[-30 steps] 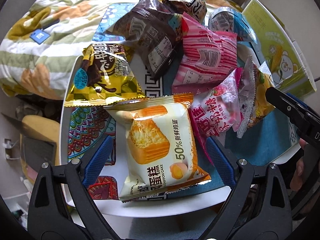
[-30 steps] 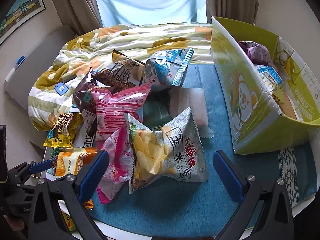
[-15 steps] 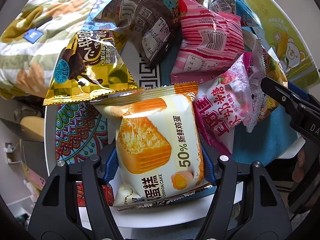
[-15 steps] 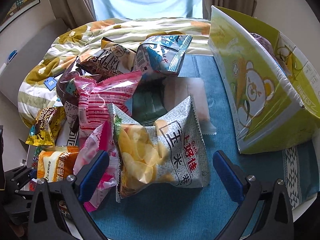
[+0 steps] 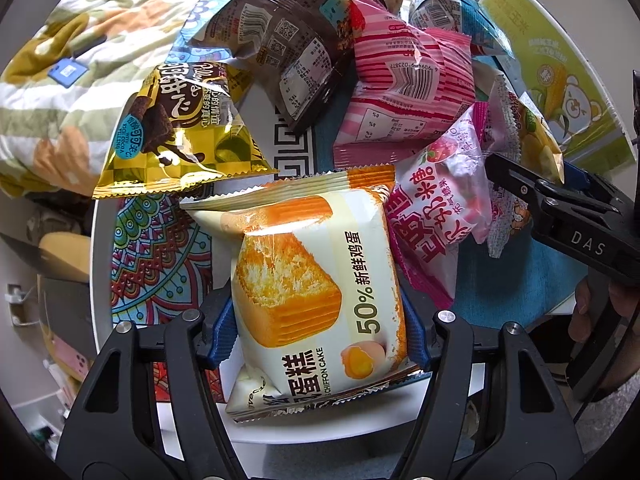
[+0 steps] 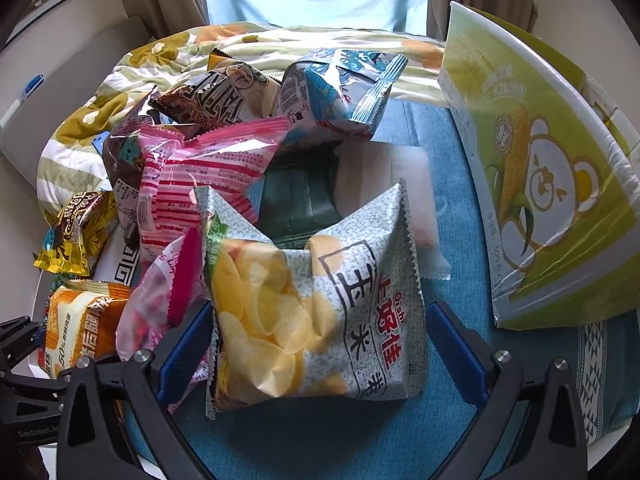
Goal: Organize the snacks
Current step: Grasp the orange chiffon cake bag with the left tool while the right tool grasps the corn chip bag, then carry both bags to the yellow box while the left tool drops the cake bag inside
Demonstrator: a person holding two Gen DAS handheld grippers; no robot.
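A pile of snack packets lies on a round white table. My left gripper is shut on the orange and cream chiffon cake packet, its blue pads pressed against both sides. The same packet shows in the right wrist view at the far left. My right gripper is open, its fingers on either side of a grey potato chip bag without squeezing it. The right gripper also shows in the left wrist view at the right edge.
A green corn-and-bear box stands on the blue cloth at the right. Pink, brown, gold and light blue packets crowd the middle. A floral blanket lies behind the table.
My left gripper moved forward and closed on the chiffon cake packet. My right gripper moved forward until its open fingers straddle the chip bag.
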